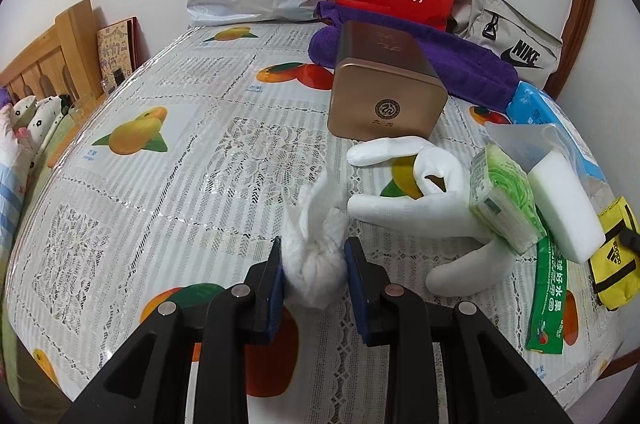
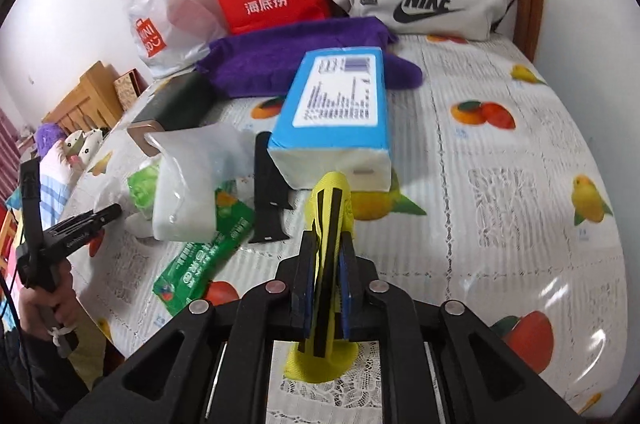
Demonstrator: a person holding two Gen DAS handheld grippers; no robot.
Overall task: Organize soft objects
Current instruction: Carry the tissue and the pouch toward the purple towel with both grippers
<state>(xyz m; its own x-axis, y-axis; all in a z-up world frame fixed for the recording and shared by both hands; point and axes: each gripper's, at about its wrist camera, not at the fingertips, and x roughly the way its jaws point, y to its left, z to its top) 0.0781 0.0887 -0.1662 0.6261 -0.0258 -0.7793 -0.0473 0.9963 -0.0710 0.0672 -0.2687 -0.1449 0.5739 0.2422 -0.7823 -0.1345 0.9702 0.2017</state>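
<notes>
Tongs gripping soft things: left tongs (image 1: 313,266) clenching white cloth wad (image 1: 316,256), lifting upward from tabletop (image 1: 160,191); right tongs (image 2: 325,282) clamping yellow pouch (image 2: 330,224), long axis running straight ahead toward tissue pack (image 2: 336,111).

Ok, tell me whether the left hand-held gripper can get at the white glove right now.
Probably not yet: the left hand-held gripper is shut on a white wad. The white glove lies close by, unobstructed.
</notes>
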